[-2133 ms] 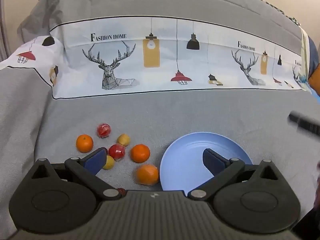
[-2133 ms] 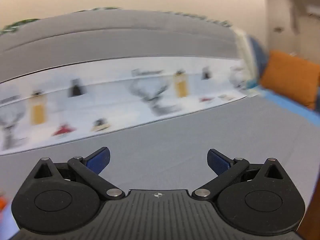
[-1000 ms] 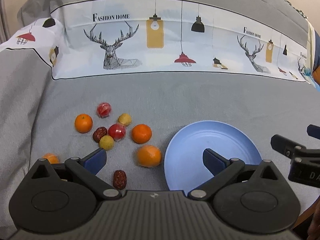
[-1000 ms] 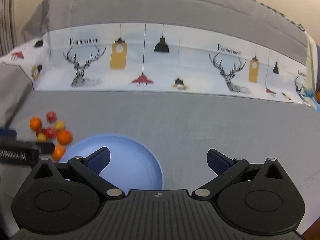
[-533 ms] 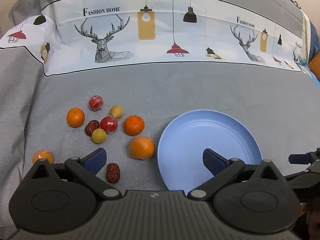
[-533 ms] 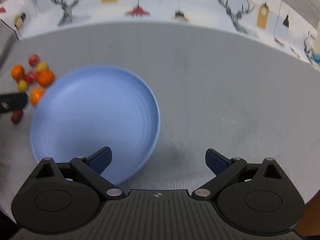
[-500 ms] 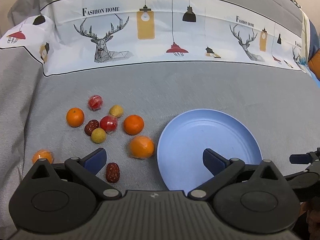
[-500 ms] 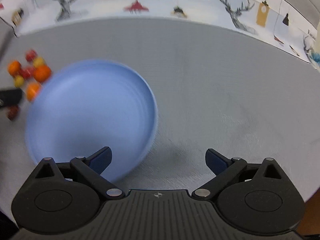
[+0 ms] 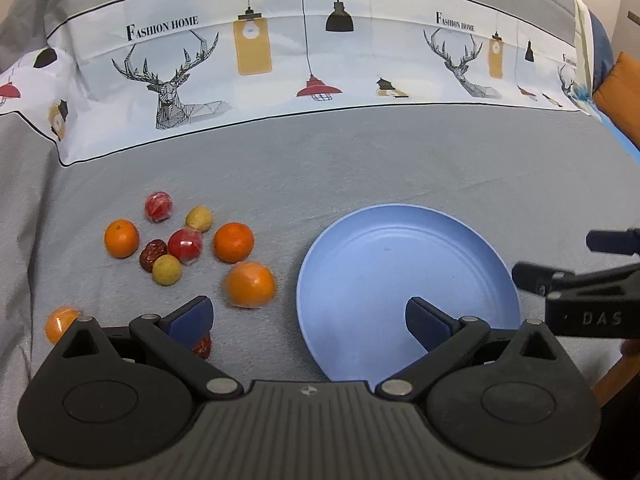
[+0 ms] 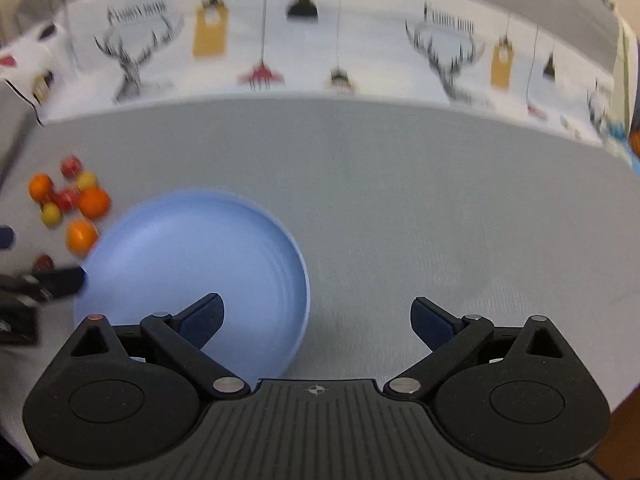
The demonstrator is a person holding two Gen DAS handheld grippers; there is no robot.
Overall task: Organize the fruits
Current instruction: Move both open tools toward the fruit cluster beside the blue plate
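A blue plate (image 9: 380, 248) lies on the grey cloth and holds nothing; it also shows in the right wrist view (image 10: 180, 240). Left of it lies a cluster of fruit: several oranges, the nearest one (image 9: 250, 284), red fruits (image 9: 185, 245), yellow ones (image 9: 166, 269) and dark dates (image 9: 152, 254). My left gripper (image 9: 308, 320) is open and empty, above the gap between the fruit and the plate. My right gripper (image 10: 316, 318) is open and empty over the plate's right rim. Its fingers (image 9: 532, 276) show at the right of the left wrist view.
The grey cloth (image 9: 360, 172) covers the whole surface, with a white printed band (image 9: 280, 60) of deer and lamps at the back. An orange cushion (image 9: 620, 92) sits at the far right. One orange (image 9: 60, 322) lies apart at the near left.
My left gripper has moved slightly forward, so the fruit and plate sit lower in view. My right gripper has tilted up and shifted right; the plate now sits lower left.
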